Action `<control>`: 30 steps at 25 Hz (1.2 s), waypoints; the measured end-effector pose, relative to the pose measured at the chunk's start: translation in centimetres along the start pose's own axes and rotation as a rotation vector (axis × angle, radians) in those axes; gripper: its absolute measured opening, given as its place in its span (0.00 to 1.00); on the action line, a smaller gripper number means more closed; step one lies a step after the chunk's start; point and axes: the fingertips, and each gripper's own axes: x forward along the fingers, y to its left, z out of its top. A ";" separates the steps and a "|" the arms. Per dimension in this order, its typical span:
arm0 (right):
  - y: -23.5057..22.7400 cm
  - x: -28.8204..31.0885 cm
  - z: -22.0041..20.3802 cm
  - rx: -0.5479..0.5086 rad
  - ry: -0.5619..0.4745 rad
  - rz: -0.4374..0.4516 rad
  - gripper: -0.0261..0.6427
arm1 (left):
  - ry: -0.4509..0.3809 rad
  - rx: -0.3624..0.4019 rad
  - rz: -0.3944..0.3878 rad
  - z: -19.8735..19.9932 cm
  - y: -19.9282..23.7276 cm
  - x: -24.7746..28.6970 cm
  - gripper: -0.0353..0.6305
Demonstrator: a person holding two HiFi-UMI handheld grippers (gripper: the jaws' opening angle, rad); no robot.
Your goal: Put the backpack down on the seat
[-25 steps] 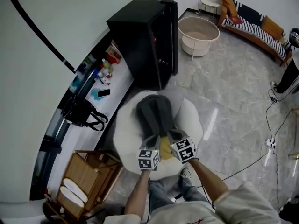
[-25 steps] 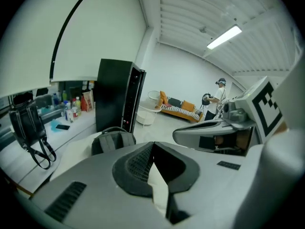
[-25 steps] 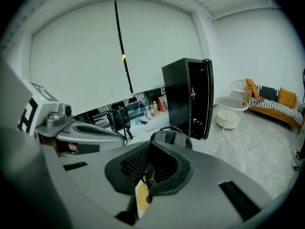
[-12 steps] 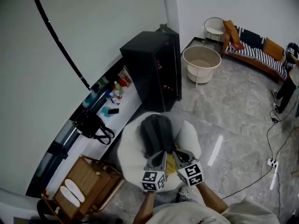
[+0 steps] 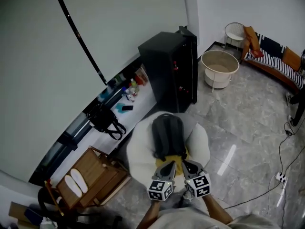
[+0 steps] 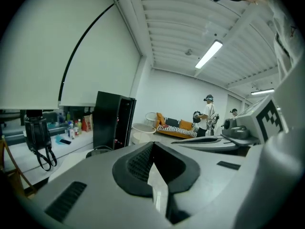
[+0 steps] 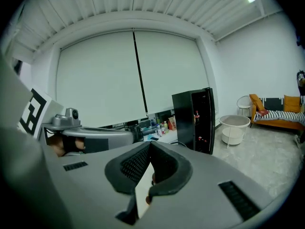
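A: Backpack (image 5: 167, 135) is down! Dark grey, lying lengthwise on the round white seat (image 5: 138, 149), top end toward twelve o'clock.

B: And both tools sit at its six o'clock end. Left gripper (image 5: 166, 165): jaws pressed together, nothing between them. Right gripper (image 5: 188, 166): same story, pads closed on each other, empty.

A: Take a look around that seat. Tall black cabinet (image 5: 170, 69) straight off at twelve, close to the room's corner, pale wall behind it.

B: At ten o'clock a long white counter (image 5: 141, 100) runs under the grey blind. There's a black handbag (image 5: 106, 120) on it, a phone (image 5: 127, 108), and a cluster of bottles (image 5: 132, 87) nearer the cabinet.

A: Eight o'clock, a wooden crate (image 5: 97, 168) with a pair of white slippers (image 5: 73, 187) on it.

B: The floor (image 5: 248, 116) is glossy grey marble-look tile, catching a bright streak of light at four o'clock. A round white tub (image 5: 219, 68) stands at one, with the striped sofa (image 5: 276, 61) beyond it at two.

A: And a cable trails across the tiles to a power strip (image 5: 280, 176), out at four.
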 end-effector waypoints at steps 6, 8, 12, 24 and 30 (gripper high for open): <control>1.4 -0.7 0.3 0.010 -0.007 0.006 0.08 | 0.029 -0.019 0.011 -1.7 0.0 -2.1 0.10; 1.8 -0.8 0.0 0.010 0.003 -0.002 0.08 | 0.031 -0.021 0.030 -2.1 0.6 -3.2 0.10; 3.7 -1.5 -0.8 0.007 0.031 -0.026 0.08 | 0.019 -0.036 0.044 -2.4 1.7 -6.6 0.10; 16.5 -8.0 -5.4 0.018 0.051 -0.076 0.08 | 0.000 -0.048 -0.020 -6.3 0.2 -19.6 0.10; 21.1 -11.8 -6.4 -0.002 0.025 -0.093 0.08 | -0.013 -0.029 -0.054 -7.8 -2.0 -25.1 0.10</control>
